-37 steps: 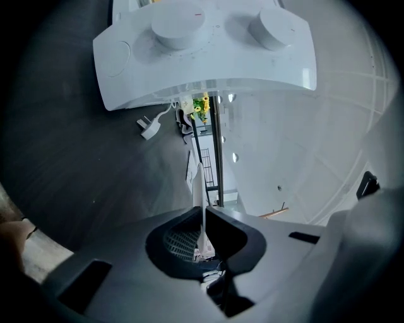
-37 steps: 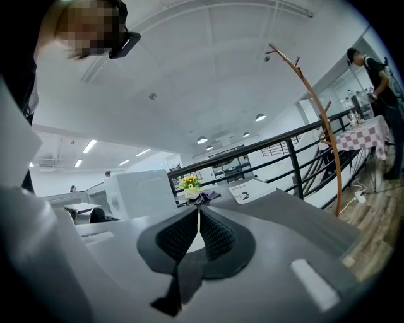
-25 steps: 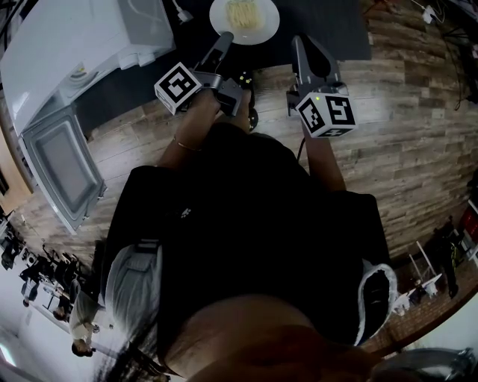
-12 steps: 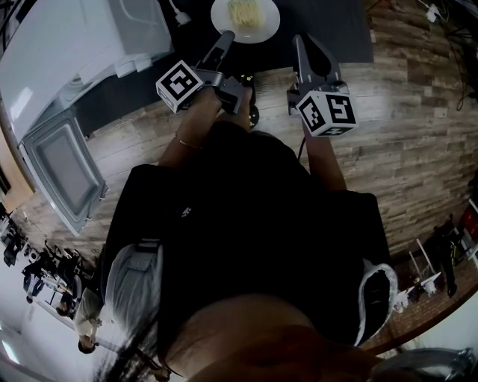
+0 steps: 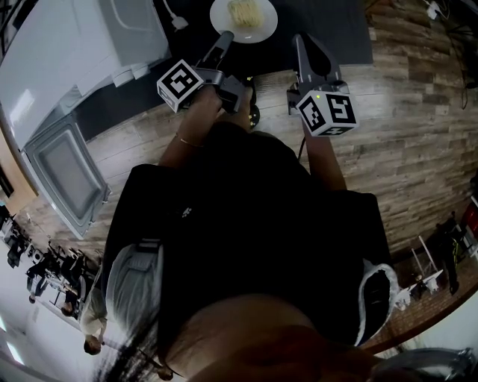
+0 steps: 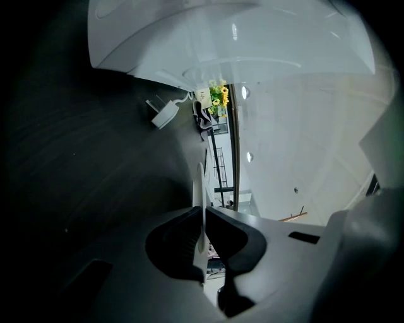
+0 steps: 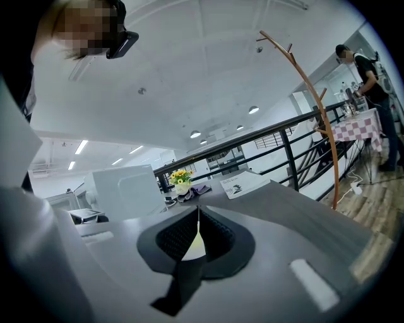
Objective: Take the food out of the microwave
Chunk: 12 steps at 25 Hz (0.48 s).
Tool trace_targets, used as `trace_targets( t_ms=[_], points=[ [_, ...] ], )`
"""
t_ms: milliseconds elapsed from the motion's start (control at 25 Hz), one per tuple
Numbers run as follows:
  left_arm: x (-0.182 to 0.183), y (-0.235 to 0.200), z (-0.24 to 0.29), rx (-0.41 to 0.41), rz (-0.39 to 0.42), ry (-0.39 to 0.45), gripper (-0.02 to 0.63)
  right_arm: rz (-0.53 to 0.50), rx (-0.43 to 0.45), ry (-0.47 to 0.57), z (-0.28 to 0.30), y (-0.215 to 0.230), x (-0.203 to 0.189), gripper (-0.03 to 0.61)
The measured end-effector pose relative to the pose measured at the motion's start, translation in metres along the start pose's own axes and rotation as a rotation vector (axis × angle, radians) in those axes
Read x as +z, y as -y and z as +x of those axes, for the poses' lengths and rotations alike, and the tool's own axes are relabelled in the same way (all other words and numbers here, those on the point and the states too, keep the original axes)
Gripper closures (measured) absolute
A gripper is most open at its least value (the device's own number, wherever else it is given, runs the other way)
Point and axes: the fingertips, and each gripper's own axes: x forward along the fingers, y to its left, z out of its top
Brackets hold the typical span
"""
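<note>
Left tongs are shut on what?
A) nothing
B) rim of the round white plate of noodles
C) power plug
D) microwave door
B: the left tongs pinch a thin white edge in the left gripper view; the head view shows it is the rim of the round white plate of noodles.

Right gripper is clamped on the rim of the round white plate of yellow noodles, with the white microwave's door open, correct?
No: the left gripper clamps the round white plate of yellow noodles by its rim, as the left gripper view shows. The right gripper is shut on nothing. The white microwave's door is indeed open.
</note>
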Motion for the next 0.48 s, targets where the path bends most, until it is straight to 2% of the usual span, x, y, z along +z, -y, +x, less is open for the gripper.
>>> trace_targets(
  t_ms=[480],
  points=[
    [-0.0031,-0.0117,0.0061,0.053,0.022,-0.035,0.592,0.008,-0.026,0.013,-0.0021,0.0104,0.0070,0.586]
  ],
)
